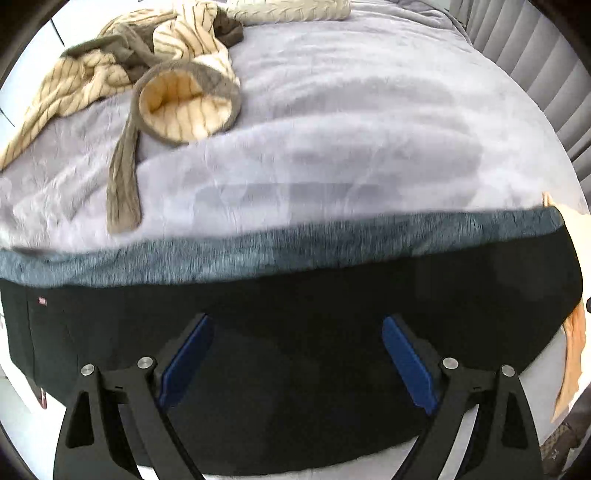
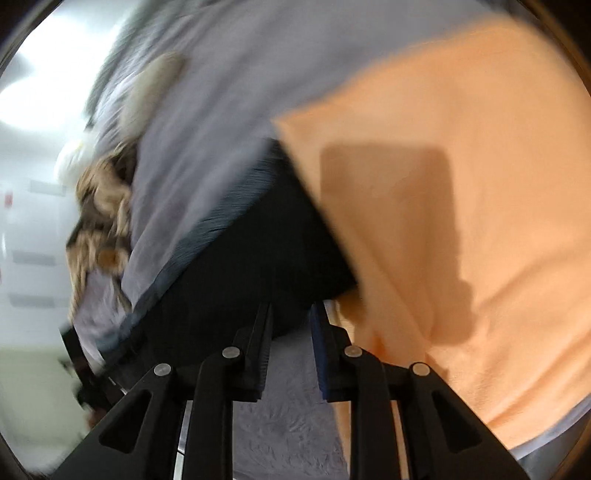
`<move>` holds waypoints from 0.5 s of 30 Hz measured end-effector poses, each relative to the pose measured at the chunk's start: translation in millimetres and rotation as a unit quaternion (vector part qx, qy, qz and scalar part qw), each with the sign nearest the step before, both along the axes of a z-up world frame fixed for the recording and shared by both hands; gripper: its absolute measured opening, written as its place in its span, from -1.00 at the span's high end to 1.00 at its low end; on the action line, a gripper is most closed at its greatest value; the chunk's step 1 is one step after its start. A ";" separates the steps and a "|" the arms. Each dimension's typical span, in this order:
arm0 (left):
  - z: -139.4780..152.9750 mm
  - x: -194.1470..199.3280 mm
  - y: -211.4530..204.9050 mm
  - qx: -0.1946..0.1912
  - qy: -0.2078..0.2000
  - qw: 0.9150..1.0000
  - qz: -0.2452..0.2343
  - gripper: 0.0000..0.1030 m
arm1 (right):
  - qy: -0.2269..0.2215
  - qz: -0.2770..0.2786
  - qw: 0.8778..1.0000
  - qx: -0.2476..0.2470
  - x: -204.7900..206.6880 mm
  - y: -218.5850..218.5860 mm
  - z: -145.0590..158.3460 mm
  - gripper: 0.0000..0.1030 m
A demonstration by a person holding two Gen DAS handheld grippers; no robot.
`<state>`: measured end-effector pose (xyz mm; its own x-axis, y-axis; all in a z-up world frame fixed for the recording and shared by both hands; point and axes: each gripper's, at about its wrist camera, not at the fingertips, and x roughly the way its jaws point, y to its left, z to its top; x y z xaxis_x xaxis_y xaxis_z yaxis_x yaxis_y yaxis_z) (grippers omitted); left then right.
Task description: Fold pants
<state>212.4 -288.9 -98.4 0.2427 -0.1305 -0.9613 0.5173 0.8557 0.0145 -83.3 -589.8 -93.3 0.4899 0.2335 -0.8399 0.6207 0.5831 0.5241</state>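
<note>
The orange pants [image 2: 461, 206] lie spread on the lavender bed cover [image 2: 207, 110] and fill the right half of the right wrist view, which is blurred. A sliver of them [image 1: 574, 354] hangs at the right edge of the left wrist view. My right gripper [image 2: 291, 314] is slightly open, just left of the pants' lower edge, holding nothing. My left gripper [image 1: 297, 325] is wide open and empty, in front of the black bed side [image 1: 295, 295].
A cream striped knit garment with olive trim [image 1: 177, 92] lies crumpled at the far left of the bed cover [image 1: 332, 129]; it also shows blurred in the right wrist view [image 2: 103, 206]. A cream knit item [image 1: 295, 9] lies at the far edge. A grey padded headboard [image 1: 535, 74] stands on the right.
</note>
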 end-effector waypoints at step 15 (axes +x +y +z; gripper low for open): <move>-46.2 64.7 -24.3 0.019 -0.014 0.998 0.060 -1.00 | 0.053 0.098 0.984 -0.136 153.1 25.9 -40.4 0.12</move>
